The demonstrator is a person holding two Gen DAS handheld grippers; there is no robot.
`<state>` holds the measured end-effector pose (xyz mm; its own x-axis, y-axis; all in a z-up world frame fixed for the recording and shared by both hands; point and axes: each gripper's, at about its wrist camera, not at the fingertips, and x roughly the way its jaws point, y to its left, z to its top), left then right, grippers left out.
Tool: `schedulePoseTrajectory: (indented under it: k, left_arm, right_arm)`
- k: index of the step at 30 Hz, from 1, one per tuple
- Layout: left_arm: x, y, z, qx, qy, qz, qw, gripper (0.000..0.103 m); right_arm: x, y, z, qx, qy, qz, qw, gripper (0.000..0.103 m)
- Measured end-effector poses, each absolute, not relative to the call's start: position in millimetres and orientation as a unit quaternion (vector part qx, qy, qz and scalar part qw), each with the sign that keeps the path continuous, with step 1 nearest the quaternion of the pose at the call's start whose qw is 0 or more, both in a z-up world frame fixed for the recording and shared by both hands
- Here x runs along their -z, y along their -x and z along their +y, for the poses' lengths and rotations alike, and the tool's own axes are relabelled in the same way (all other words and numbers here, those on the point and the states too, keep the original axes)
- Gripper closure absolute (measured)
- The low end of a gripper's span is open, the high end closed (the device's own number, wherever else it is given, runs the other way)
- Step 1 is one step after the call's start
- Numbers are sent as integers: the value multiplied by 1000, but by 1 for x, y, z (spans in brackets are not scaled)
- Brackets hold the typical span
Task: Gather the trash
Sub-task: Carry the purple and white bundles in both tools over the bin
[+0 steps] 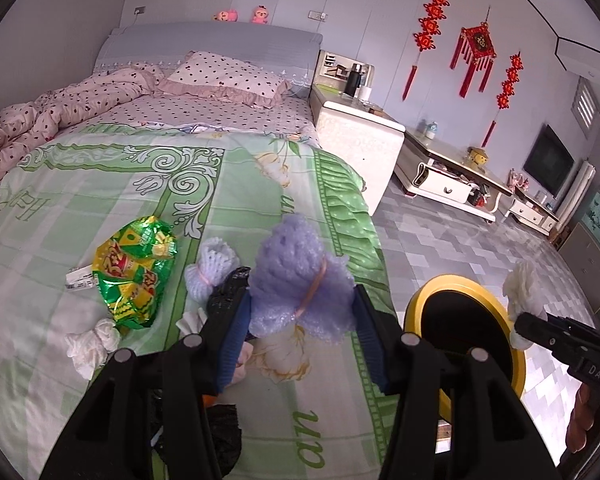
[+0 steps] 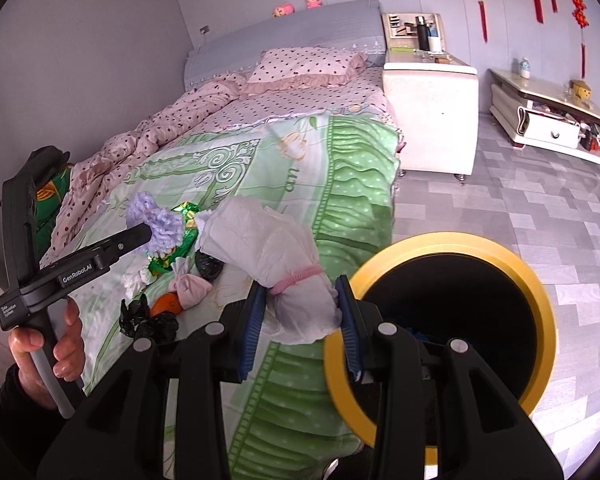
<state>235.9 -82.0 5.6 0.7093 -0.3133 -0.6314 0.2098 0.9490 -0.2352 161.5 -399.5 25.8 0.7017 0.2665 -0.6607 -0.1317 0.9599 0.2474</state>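
Note:
My left gripper (image 1: pixel 300 304) is shut on a purple foam-net bundle (image 1: pixel 296 276) tied with a rubber band, held above the bed's green blanket (image 1: pixel 100 184). My right gripper (image 2: pixel 302 304) is shut on a white tissue bundle (image 2: pixel 276 248) tied with a pink band, beside the yellow-rimmed bin (image 2: pixel 452 308), which stands on the floor by the bed. The bin also shows in the left wrist view (image 1: pixel 464 320). On the blanket lie a green snack bag (image 1: pixel 134 270), a smaller purple foam bundle (image 1: pixel 212 268), white tissue wads (image 1: pixel 94 342), black bags (image 2: pixel 148 320) and an orange (image 2: pixel 165 304).
A white bedside cabinet (image 2: pixel 432 112) stands right of the bed on the grey tiled floor (image 2: pixel 520 208). A low TV stand (image 2: pixel 552 120) lines the far wall. A pink dotted quilt (image 1: pixel 44 116) and pillow (image 1: pixel 224 76) lie at the bed's head.

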Motion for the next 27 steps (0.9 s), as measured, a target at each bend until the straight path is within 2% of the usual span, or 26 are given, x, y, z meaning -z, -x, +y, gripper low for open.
schedulePoseTrajectory:
  k: [27]
  left_arm:
    - [29,-246,-226,243,12,393,887,54]
  right_arm:
    - [10,-158,-515,-25,-147,387,910,69]
